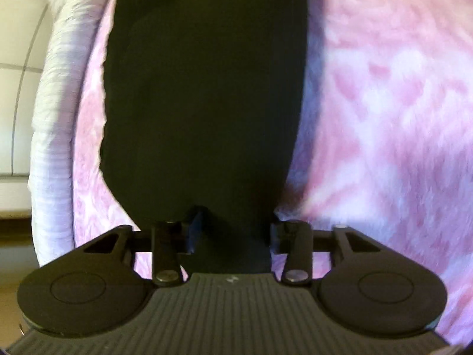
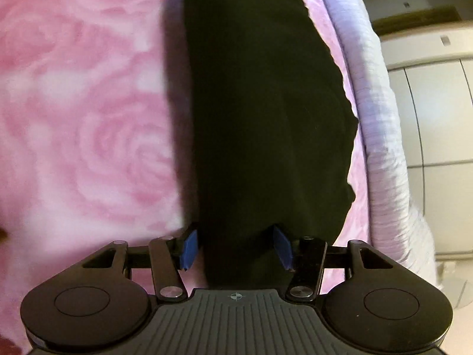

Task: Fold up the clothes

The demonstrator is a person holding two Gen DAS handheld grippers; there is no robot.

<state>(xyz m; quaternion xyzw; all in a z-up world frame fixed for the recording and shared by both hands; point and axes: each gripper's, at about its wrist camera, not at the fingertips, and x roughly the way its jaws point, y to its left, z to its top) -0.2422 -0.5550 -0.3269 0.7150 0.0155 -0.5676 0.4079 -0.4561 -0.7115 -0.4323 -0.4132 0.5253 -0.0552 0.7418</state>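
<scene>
A black garment (image 1: 201, 103) lies as a long dark strip on a pink rose-patterned blanket (image 1: 384, 118). It narrows toward my left gripper (image 1: 233, 232), and the cloth fills the whole gap between the two fingers, touching both. In the right wrist view the same black garment (image 2: 260, 103) runs up from my right gripper (image 2: 235, 244). That gripper's blue pads (image 2: 189, 244) stand apart. The cloth sits between them against the right pad, and a sliver of pink blanket (image 2: 88, 118) shows beside the left pad.
A white ribbed bed edge (image 1: 53, 148) curves along the left of the left wrist view, and the same bed edge (image 2: 381, 148) runs down the right of the right wrist view. Beyond it are pale panels (image 2: 437, 103) and, in the left view, a pale wall (image 1: 14, 88).
</scene>
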